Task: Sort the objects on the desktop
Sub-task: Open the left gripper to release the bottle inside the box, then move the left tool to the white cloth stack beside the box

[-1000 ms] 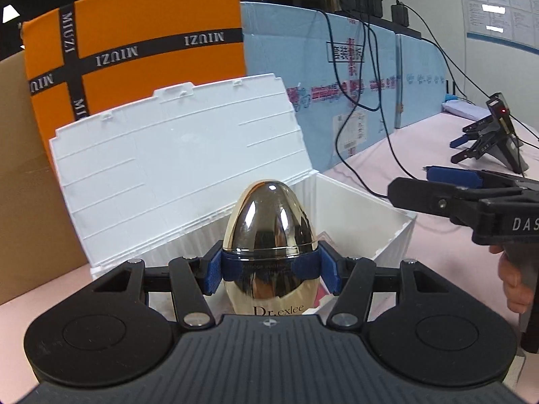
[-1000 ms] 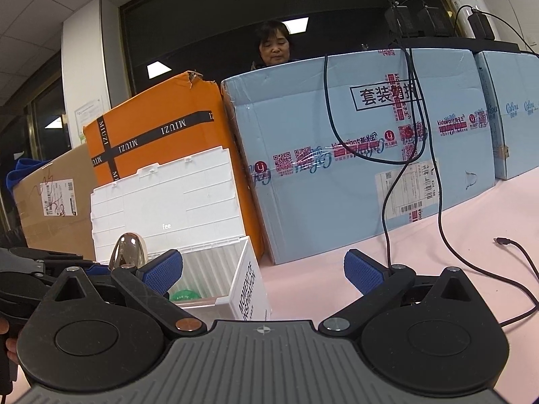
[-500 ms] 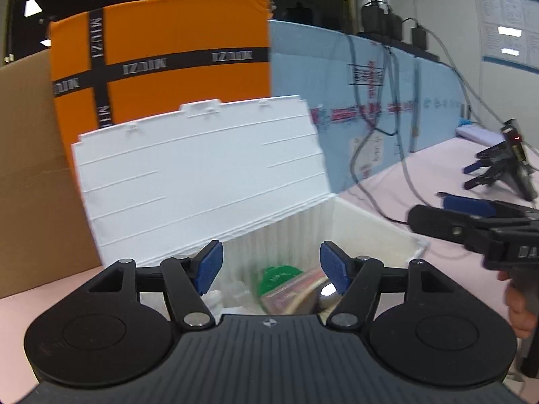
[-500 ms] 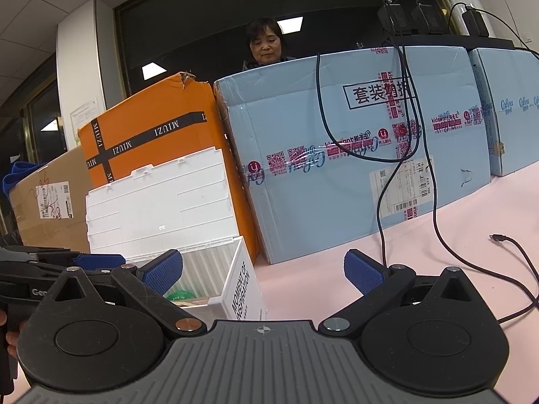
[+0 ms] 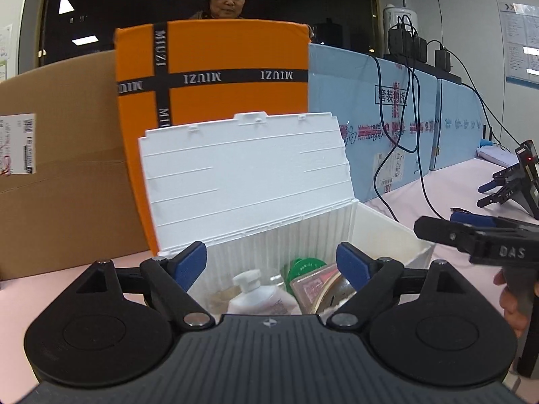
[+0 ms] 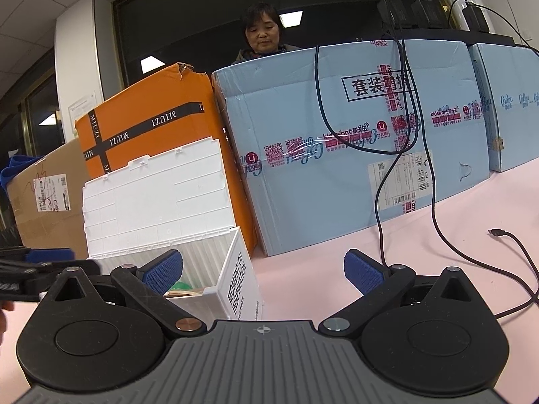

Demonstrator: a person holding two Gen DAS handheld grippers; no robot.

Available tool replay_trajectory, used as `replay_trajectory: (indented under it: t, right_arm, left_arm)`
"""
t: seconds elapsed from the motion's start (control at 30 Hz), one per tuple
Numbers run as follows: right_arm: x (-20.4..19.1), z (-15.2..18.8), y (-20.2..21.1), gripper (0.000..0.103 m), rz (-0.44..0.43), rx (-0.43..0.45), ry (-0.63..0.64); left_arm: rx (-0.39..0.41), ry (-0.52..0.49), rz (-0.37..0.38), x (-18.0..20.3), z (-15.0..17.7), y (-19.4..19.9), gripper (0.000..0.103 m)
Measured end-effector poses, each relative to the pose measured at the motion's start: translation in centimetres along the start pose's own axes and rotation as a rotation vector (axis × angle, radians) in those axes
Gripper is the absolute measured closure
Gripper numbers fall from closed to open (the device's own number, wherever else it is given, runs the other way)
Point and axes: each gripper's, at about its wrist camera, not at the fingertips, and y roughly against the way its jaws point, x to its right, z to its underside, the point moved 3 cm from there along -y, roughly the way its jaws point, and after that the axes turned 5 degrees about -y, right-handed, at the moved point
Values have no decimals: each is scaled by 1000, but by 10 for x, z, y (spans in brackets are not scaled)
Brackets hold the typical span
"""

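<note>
Left gripper (image 5: 271, 261) hangs over the open white storage box (image 5: 380, 232), jaws wide apart, nothing between them. The spot fits a drop-off: sorted items lie inside the box, directly below the blue pads. In there: a white pump bottle (image 5: 256, 294), a green-capped item (image 5: 305, 266), a clear pack with a red label (image 5: 311, 286); the rest is too hidden to name.

Box lid (image 5: 242, 175) stands upright behind, leaning toward the orange carton (image 5: 215, 70), so the mouth is open from above and from the front.

Right gripper (image 6: 262, 266) also has its jaws spread and empty, held just beside the box's right wall over bare pink worktop (image 6: 438, 235).

Room: box rim sits close under the left fingers, so straight up is the safe exit. Blue cartons (image 6: 353, 141) close off the worktop's back edge. Black cables (image 6: 438, 229) trail across the worktop to the right, a likely snag.
</note>
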Motion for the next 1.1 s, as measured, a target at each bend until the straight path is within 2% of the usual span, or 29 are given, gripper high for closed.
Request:
replay_trajectory:
  t: [0.27,0.43,0.63,0.97,1.1]
  right_arm:
    - [-2,4,-1,0,-11,-27,11]
    - [2,6,0,0,-18,-52,-6]
    - [8,7,3,0,-32,-87,-45]
    - [5,18,16,0,-93,-151,-34]
    - [2,23,21,0,-146,-210,-44]
  left_arm:
    - [-32,17,-43,-5,21,31,19]
    - [-76,68,-56,-12,38,41,19]
    - [-148,187,-26,-20,65,54,19]
    - [-235,309,33,-10,102,68,19]
    - [-261,328,41,-5,110,64,23]
